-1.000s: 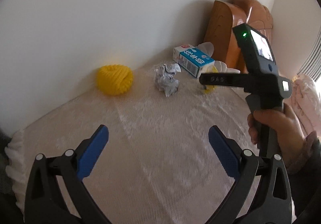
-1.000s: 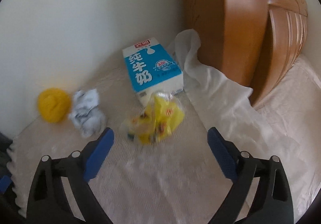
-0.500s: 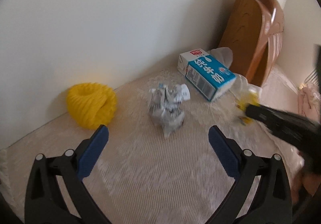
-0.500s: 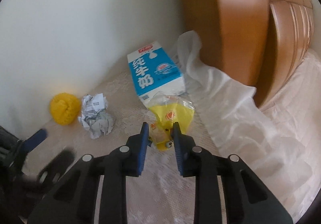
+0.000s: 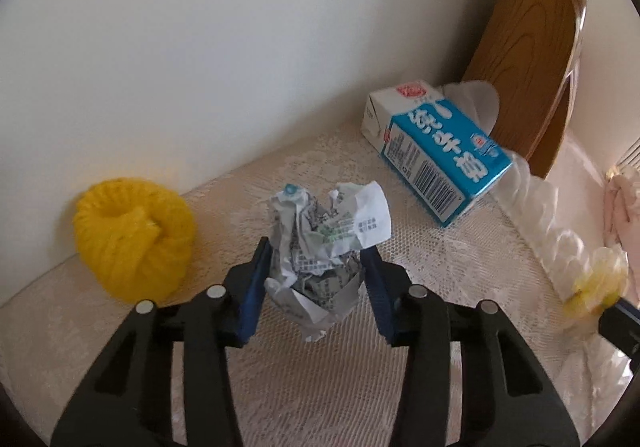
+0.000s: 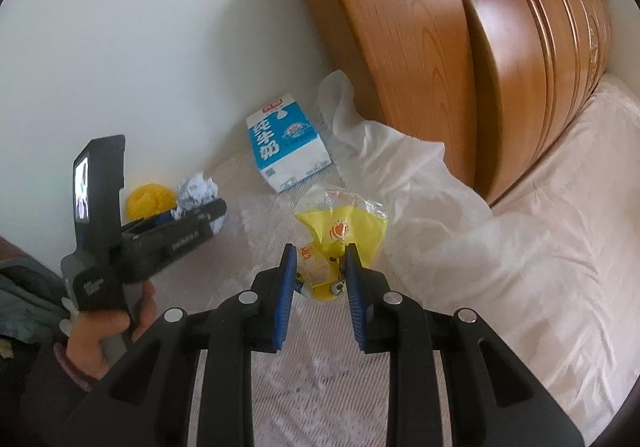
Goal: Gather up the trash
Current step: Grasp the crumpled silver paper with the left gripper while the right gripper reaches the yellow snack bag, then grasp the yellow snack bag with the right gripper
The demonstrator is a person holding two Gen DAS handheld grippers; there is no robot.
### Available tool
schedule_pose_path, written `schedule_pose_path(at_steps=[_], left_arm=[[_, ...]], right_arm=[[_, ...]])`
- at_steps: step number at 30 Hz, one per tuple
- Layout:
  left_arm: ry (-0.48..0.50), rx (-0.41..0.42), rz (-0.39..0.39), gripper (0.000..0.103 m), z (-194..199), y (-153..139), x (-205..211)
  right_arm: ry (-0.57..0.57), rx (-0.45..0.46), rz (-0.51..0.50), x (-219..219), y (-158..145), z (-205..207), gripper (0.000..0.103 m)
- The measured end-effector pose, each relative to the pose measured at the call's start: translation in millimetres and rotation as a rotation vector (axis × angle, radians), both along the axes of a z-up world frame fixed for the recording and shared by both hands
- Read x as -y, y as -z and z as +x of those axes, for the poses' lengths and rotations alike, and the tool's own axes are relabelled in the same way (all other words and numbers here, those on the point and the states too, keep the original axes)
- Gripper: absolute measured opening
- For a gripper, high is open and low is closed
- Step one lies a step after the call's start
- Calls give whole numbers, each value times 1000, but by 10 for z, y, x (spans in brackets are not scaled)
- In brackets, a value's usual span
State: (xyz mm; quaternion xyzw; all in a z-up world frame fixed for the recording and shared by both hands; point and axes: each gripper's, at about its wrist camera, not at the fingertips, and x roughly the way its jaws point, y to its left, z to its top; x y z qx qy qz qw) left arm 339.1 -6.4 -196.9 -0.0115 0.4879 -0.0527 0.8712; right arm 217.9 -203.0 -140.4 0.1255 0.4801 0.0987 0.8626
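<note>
A crumpled printed paper ball (image 5: pixel 324 243) lies on the lace-covered bed. My left gripper (image 5: pixel 314 263) is shut on it, blue pads on both sides. It also shows in the right wrist view (image 6: pixel 198 191). My right gripper (image 6: pixel 318 267) is shut on a yellow plastic wrapper (image 6: pixel 340 231), which shows blurred in the left wrist view (image 5: pixel 596 283). A blue and white milk carton (image 5: pixel 436 155) lies on its side near the wall, also in the right wrist view (image 6: pixel 286 147).
A yellow knitted basket (image 5: pixel 132 239) sits left of the paper ball by the white wall. A wooden headboard (image 6: pixel 460 59) stands at the back right. A thin white plastic bag (image 6: pixel 400 163) lies between carton and headboard. Pink bedding (image 6: pixel 560 227) spreads right.
My left gripper moved forward to the paper ball and closed on it. My right gripper, which closed on the yellow wrapper half a second ago, has pulled back a little with it.
</note>
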Motion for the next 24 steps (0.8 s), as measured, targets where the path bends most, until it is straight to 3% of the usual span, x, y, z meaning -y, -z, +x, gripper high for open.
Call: schedule_pose_path(at_steps=[5, 11, 12, 15, 16, 24], left_arm=[[25, 50, 1, 44, -407, -315, -63], [49, 102, 4, 44, -1182, -721, -108], [55, 107, -4, 44, -1308, -777, -133], [57, 115, -21, 44, -1708, -903, -164], [60, 113, -29, 44, -1811, -922, -179], [62, 106, -25, 44, -2303, -974, -331]], right_arm=[[-8, 12, 7, 18, -62, -243, 25], [6, 6, 12, 20, -103, -555, 25], [6, 3, 13, 15, -96, -570, 29], [11, 6, -31, -28, -93, -580, 68], [15, 10, -53, -55, -79, -543, 72], [8, -79, -104, -338, 261, 79, 73]])
